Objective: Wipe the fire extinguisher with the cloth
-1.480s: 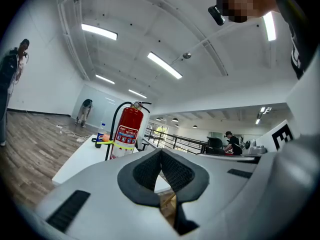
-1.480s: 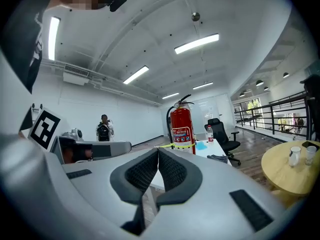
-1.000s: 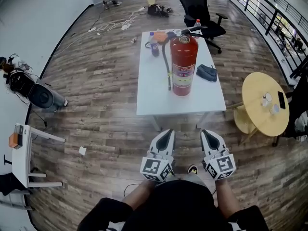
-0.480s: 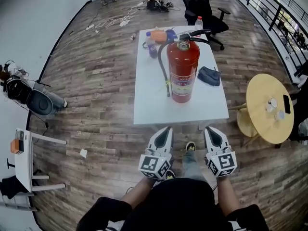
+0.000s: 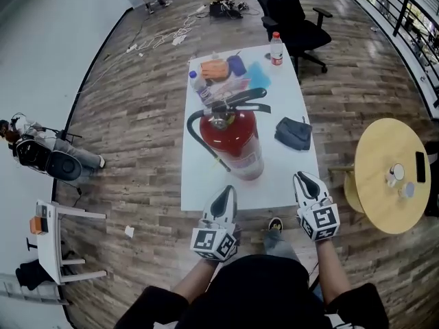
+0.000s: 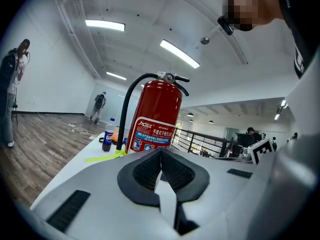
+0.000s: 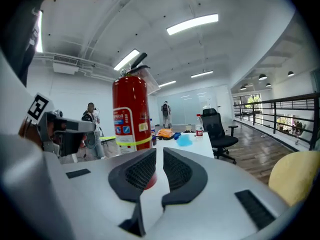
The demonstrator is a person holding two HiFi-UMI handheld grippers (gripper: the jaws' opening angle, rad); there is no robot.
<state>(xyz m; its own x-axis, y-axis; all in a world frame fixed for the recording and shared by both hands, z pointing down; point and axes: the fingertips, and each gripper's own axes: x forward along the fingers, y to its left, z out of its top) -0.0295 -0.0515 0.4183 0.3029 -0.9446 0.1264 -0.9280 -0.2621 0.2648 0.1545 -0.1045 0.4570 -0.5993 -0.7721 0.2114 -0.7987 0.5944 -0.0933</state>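
Cloth pickup not yet begun: left tongs and right tongs hover closed and empty; the cloth, just ahead of the right tongs, likely needs them opened.

Open office, swivel chair, white table

Wood floor; white table; black chair; perhaps balcony railing.
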